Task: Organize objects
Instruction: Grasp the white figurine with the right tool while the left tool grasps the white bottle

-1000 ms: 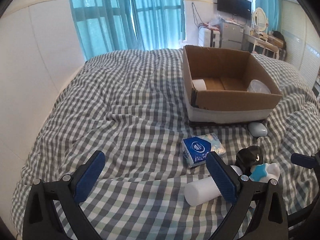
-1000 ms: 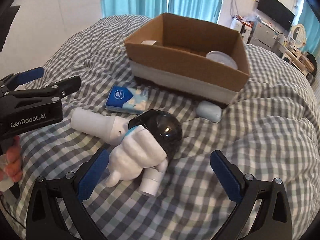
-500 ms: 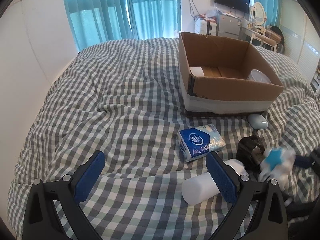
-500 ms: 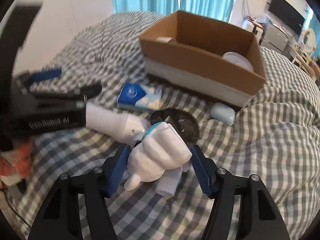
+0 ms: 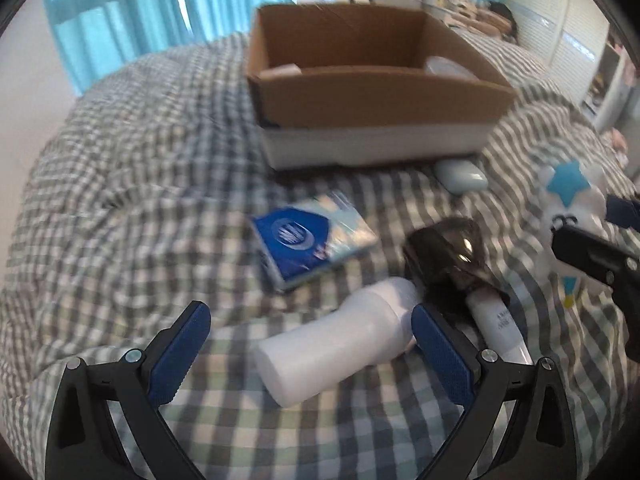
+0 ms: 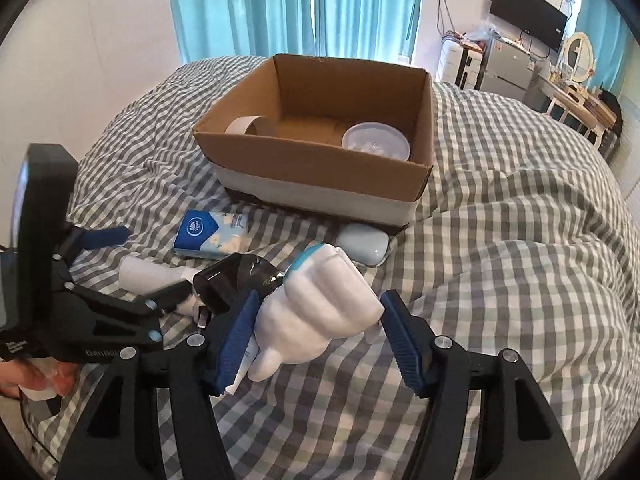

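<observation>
My right gripper [image 6: 316, 336] is shut on a white fist-shaped toy [image 6: 320, 304] with a blue star, held a little above the checked bedspread; the same toy [image 5: 572, 188] shows at the right edge of the left wrist view. My left gripper [image 5: 308, 344] is open and tilted down over a white bottle [image 5: 336, 352] that lies on its side between its fingers in the view. Whether it touches the bottle I cannot tell. An open cardboard box [image 6: 304, 156] stands behind.
On the bed lie a blue tissue pack [image 5: 312, 244], a black domed object [image 5: 448, 252], a white tube [image 5: 496, 320] and a pale blue case [image 5: 460, 176] by the box. Inside the box are a tape roll [image 6: 248, 126] and a clear lidded tub [image 6: 376, 142].
The right gripper closed on the white toy and lifted it off the bed. The left gripper sank and tilted down toward the white bottle, which now lies between its fingers.
</observation>
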Motion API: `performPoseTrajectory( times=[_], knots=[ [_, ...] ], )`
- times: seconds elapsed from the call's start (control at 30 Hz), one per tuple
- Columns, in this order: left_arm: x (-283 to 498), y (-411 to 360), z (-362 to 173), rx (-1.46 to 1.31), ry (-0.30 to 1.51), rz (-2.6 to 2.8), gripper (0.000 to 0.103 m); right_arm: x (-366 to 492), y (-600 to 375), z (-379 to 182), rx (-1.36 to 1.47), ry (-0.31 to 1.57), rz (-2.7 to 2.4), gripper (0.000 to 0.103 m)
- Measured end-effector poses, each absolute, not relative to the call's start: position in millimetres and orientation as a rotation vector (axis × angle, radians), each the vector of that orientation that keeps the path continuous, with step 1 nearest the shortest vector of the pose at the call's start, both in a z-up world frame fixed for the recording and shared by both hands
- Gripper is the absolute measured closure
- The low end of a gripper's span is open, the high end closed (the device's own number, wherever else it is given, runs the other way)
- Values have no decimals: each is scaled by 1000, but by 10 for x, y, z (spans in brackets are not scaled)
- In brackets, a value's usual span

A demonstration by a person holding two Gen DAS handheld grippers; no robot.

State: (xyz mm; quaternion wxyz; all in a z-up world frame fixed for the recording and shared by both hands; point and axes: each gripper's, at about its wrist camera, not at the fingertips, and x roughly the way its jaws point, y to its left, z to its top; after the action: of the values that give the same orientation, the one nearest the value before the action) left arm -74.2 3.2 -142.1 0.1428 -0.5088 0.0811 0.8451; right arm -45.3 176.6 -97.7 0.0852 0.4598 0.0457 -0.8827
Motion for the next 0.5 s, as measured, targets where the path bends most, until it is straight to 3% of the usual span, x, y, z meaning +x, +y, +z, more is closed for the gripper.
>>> performPoseTrajectory(
  times=[0.1, 0.2, 0.27, 0.5],
  knots=[
    [-737, 78, -1479, -1495, 210, 2372, 2, -454, 1774, -1007, 1372, 119, -2622, 40],
    [-704, 122, -1475, -1473, 157, 2291, 31, -449, 1774, -1026, 1378, 102, -2618, 40],
    [-658, 150, -1454, -1454, 124, 2244, 55, -439, 1786, -1018, 1375, 96, -2620, 40],
    [-522, 170, -1300, -1370, 165, 2317, 58, -354, 1784, -953, 1350, 103, -2639, 40]
  ],
)
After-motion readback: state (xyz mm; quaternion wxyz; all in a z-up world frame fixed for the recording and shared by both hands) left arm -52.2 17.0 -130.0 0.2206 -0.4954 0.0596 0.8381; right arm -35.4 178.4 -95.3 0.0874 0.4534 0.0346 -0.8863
